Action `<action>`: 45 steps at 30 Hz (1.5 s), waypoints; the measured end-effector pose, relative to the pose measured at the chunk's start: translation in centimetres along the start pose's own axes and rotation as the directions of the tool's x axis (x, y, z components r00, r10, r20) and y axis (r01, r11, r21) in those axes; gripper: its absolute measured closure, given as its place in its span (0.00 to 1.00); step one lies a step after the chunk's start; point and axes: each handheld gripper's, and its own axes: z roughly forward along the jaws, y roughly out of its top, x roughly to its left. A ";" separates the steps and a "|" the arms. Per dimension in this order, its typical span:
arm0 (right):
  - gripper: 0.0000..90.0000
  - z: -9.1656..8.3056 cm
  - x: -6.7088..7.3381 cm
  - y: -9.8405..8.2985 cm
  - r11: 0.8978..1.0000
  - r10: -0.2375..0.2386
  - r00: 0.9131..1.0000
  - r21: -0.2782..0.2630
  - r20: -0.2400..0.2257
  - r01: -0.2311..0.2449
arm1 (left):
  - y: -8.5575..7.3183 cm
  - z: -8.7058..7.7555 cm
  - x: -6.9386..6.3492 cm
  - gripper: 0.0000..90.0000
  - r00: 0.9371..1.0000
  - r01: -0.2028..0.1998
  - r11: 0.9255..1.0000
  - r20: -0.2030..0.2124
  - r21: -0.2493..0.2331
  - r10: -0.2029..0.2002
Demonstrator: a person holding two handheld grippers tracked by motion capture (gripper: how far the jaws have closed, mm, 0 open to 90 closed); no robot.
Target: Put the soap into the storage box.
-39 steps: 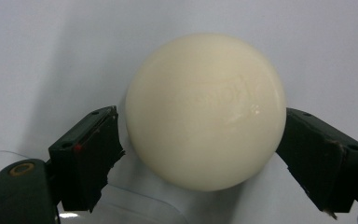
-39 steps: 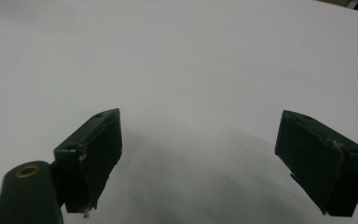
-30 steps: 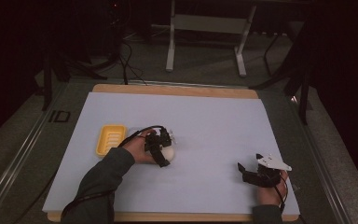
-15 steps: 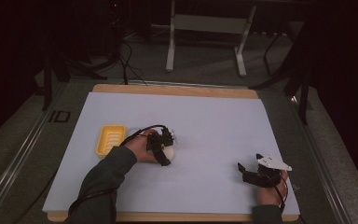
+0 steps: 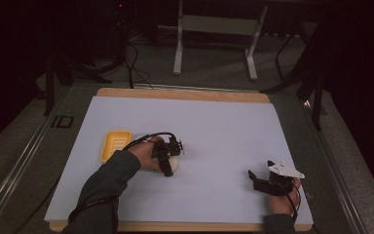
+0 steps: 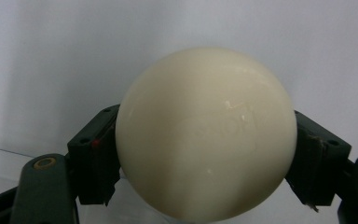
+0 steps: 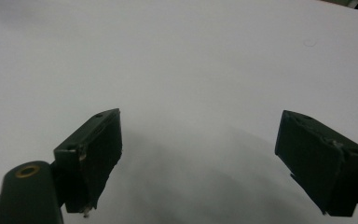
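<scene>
Two tongs are on the white tabletop [image 5: 214, 122]. Nearest, at about 5 o'clock, the right tongs [image 5: 256, 179] sit with jaws wide apart and nothing between them. Closer to the middle, at about 8 o'clock, the left tongs [image 5: 171, 163] squeeze one cream ball [image 6: 206, 133] on both sides. Most of the ball hides under the hand in the high view. One yellow tray [image 5: 115, 145] lies just beyond, at 9 o'clock. Faint marks on the ball are too dim to read.

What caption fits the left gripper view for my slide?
Left gripper with its black jaws closed on either side of a smooth cream ball, above the white table cover.
</scene>
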 end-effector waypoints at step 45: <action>0.16 0.0 0.0 0.0 1.000 0.005 1.000 -0.003 -0.001 -0.005 | 0.0 -4.2 0.8 0.26 1.000 0.010 0.998 -0.026 -0.059 -0.012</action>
